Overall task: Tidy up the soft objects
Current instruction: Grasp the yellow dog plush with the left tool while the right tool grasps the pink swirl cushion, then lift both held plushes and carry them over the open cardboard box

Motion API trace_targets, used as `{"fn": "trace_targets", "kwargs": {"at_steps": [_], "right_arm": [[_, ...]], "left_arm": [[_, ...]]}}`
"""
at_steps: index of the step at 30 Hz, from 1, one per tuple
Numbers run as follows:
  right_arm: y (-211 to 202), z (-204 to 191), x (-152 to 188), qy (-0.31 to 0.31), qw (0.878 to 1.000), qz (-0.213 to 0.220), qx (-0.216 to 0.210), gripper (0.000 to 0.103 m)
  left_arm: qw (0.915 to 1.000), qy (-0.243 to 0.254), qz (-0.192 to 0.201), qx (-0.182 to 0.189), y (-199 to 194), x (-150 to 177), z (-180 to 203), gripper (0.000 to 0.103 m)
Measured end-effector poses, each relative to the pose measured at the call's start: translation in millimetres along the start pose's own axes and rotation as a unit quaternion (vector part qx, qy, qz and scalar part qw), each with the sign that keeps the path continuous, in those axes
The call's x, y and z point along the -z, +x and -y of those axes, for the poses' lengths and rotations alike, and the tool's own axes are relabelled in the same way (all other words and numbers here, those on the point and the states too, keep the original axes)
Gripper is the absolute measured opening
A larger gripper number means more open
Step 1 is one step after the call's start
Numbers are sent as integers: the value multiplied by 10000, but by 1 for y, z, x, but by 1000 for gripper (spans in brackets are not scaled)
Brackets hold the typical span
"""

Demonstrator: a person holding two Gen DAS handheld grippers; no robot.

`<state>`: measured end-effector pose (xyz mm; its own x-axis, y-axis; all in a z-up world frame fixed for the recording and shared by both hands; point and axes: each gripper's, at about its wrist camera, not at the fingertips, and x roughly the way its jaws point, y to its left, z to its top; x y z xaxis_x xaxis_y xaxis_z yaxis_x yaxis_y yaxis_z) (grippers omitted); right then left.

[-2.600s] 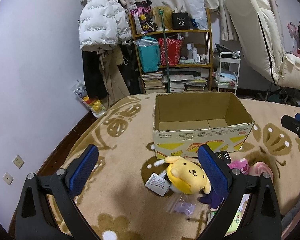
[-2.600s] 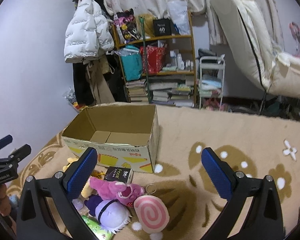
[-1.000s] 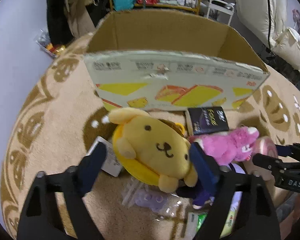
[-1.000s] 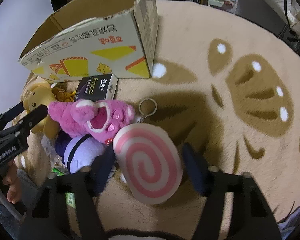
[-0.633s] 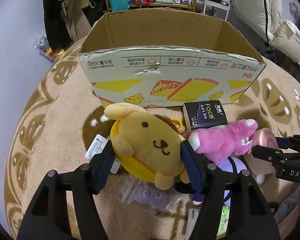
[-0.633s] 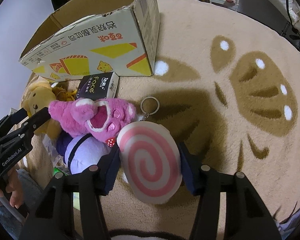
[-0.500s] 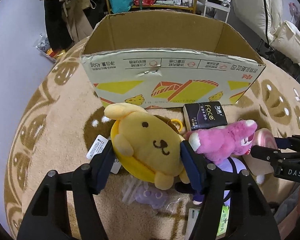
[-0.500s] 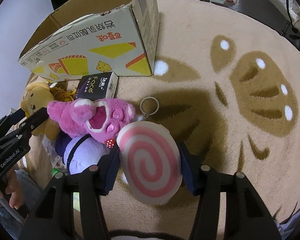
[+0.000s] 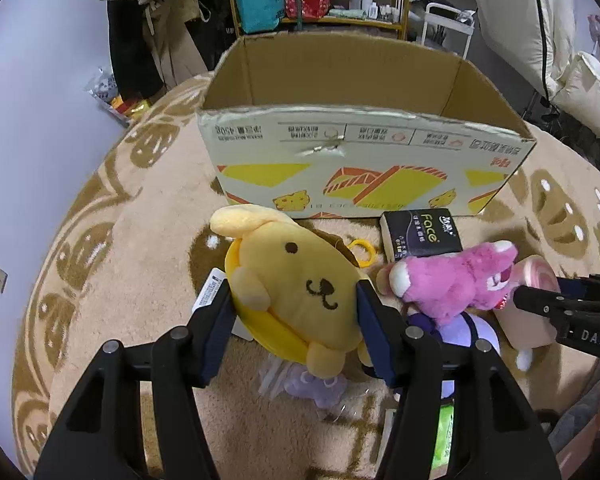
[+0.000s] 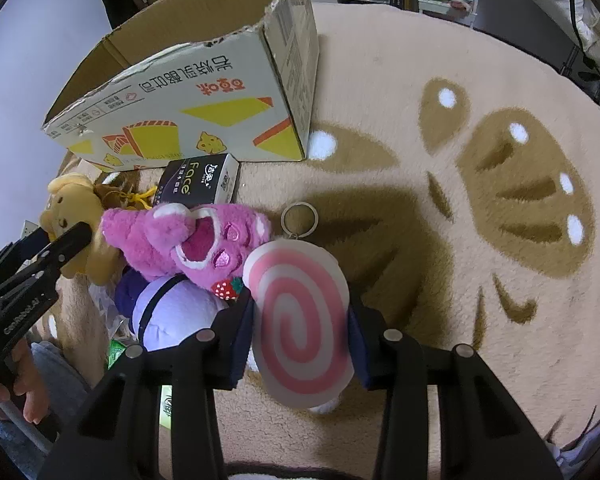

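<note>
My left gripper (image 9: 296,300) is shut on a yellow dog plush (image 9: 296,284), pads pressing both its sides, just off the rug. The same plush shows at the left of the right wrist view (image 10: 76,216). My right gripper (image 10: 300,312) is shut on a pink-and-white swirl plush (image 10: 300,320) with a metal key ring (image 10: 299,218). A pink bear plush (image 9: 456,280) (image 10: 188,240) lies on a purple plush (image 10: 172,312) between the grippers. An open, empty cardboard box (image 9: 360,152) (image 10: 204,96) stands just behind the toys.
A black "Face" tissue pack (image 9: 420,234) (image 10: 198,178) lies against the box front. A clear bag with a purple toy (image 9: 316,388) and a green packet (image 9: 448,428) lie near me on the beige patterned rug (image 10: 500,200). Shelves and hanging clothes stand behind.
Both grippers have closed tighter on their plushes, and both views have pulled up and back slightly. The yellow dog sits a little higher against the box front.
</note>
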<state>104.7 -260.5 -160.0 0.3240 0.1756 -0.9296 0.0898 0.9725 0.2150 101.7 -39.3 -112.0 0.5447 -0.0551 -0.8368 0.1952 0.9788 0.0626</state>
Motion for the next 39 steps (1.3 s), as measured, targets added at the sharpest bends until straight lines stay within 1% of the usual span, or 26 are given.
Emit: {"fn": "trace_targets", "kwargs": {"at_steps": [4, 11, 15, 19, 23, 26, 28, 30, 33, 36, 39], "right_arm": [[-7, -7, 5, -57, 9998, 117, 126, 44], [-24, -12, 6, -137, 9988, 389, 260, 44], [-45, -20, 13, -243, 9962, 763, 343, 44], [-71, -25, 18, -313, 9903, 1317, 329, 44], [-93, -31, 22, -413, 9811, 1877, 228, 44], [-108, -37, 23, -526, 9722, 2275, 193, 44], [-116, -43, 23, -587, 9656, 2526, 196, 44], [-125, -49, 22, -647, 9590, 2753, 168, 44], [-139, -55, 23, -723, 9483, 3088, 102, 44], [-152, -62, 22, -833, 9350, 3445, 128, 44], [-166, -70, 19, -930, 9224, 3746, 133, 44]], "left_arm": [[9998, 45, 144, -85, -7, 0, 0, 58], [9978, 77, 619, -245, -31, 0, 0, 58], [9951, 27, 904, -392, -50, 4, -4, 58], [9922, -32, 1085, -604, -69, 4, -9, 58], [9874, -253, 1389, -714, -92, 3, -21, 58], [9814, -329, 1673, -880, -106, 2, -29, 58], [9774, -342, 1878, -909, -116, 2, -32, 58], [9716, -390, 2121, -970, -125, 3, -36, 58], [9669, -479, 2319, -953, -135, 1, -42, 58], [9636, -558, 2457, -890, -144, -4, -48, 58], [9584, -518, 2661, -895, -155, -7, -48, 58]]}}
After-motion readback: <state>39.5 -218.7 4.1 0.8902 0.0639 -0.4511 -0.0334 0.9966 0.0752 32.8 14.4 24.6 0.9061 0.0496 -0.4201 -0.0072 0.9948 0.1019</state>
